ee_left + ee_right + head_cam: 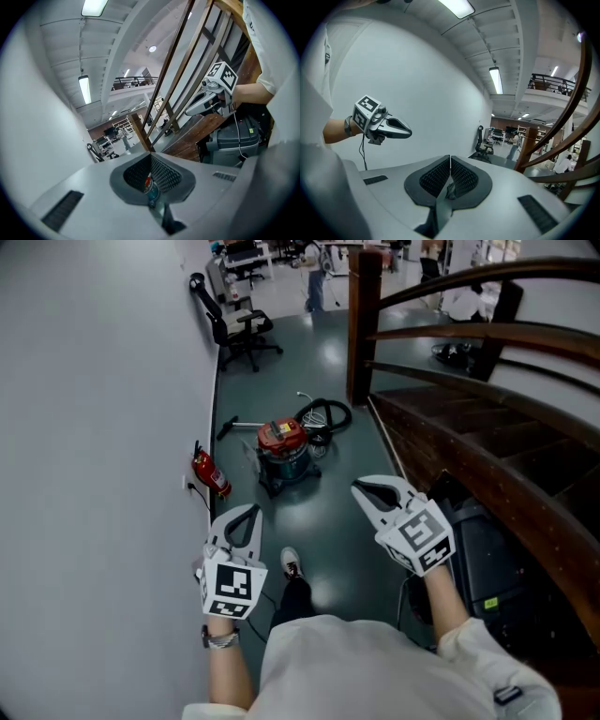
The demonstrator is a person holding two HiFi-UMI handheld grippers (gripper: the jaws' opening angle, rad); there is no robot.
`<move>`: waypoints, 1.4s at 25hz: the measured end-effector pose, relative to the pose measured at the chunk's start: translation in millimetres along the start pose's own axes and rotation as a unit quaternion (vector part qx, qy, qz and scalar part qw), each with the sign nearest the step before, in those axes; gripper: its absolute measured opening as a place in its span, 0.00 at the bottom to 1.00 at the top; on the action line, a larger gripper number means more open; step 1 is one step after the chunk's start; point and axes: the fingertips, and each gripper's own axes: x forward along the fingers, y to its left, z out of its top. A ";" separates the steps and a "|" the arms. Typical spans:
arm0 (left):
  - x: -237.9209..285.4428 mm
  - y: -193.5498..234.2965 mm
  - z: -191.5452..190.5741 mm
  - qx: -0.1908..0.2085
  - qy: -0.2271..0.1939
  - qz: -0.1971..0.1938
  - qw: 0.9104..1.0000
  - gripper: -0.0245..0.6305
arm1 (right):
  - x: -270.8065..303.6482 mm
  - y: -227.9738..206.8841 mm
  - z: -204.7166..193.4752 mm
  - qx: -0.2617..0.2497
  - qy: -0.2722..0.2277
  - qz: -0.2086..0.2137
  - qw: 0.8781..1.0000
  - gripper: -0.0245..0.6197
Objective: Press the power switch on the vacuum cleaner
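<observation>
Vacuum cleaner (pixel 284 448) sits on the floor (pixel 347 549), well ahead of both grippers. Left gripper (pixel 249 512) and right gripper (pixel 364 487) are squeezed closed, holding nothing.

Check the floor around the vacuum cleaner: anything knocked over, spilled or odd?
Nothing spilled or damaged. The vacuum cleaner stands upright; its hose lies loosely coiled behind it and a wand lies flat on the floor beside it.
</observation>
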 end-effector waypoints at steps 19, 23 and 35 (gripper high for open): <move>120.4 114.0 -24.7 -0.013 -0.017 -0.015 1.000 0.04 | 130.0 -79.3 29.6 -0.030 0.003 -0.022 0.999 0.09; 145.2 136.0 -25.5 -0.014 -0.013 -0.017 1.000 0.04 | 157.9 -92.0 34.6 -0.036 0.006 -0.015 0.999 0.09; 194.7 170.0 -25.0 -0.008 -0.009 -0.032 0.999 0.04 | 204.2 -128.9 32.4 -0.046 0.021 -0.020 0.999 0.09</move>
